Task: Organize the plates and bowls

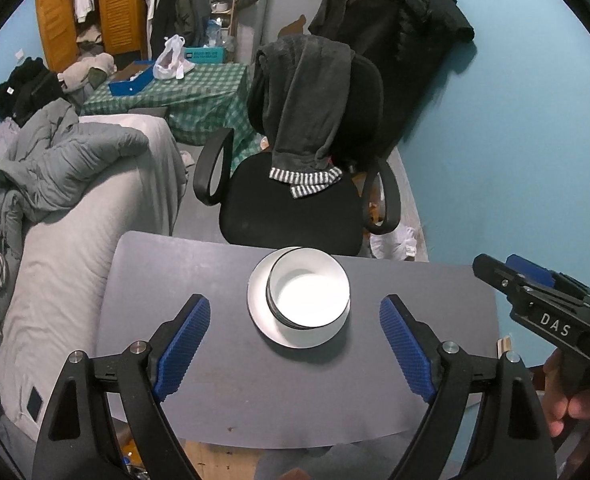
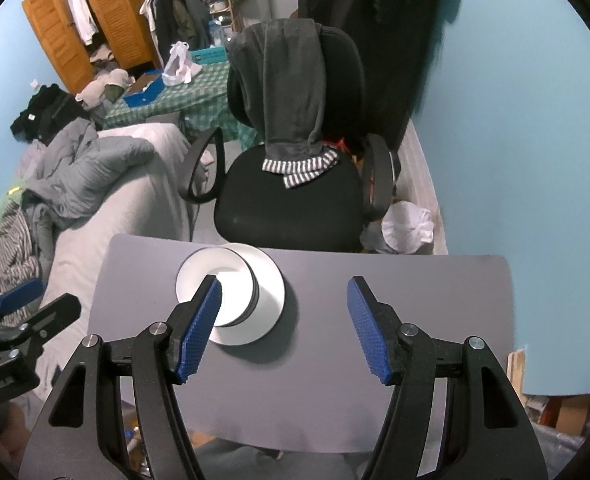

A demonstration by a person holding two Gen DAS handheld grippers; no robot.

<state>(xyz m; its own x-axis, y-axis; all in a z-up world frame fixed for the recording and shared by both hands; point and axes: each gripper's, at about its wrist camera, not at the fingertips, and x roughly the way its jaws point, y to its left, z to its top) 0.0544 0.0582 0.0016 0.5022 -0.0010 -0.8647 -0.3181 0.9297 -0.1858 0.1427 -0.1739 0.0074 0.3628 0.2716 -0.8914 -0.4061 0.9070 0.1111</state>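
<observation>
Two bowls nested upright, mouths up, on plate

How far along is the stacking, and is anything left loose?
Done: the bowls sit nested on the plate, on the grey table. In hand: nothing; left gripper and right gripper are both open above the table. Left: no other dishes visible.

Two fisheye wrist cameras look steeply down from above a grey rectangular tabletop, side by side, both sharing the stacked white bowls and black office chair.
</observation>
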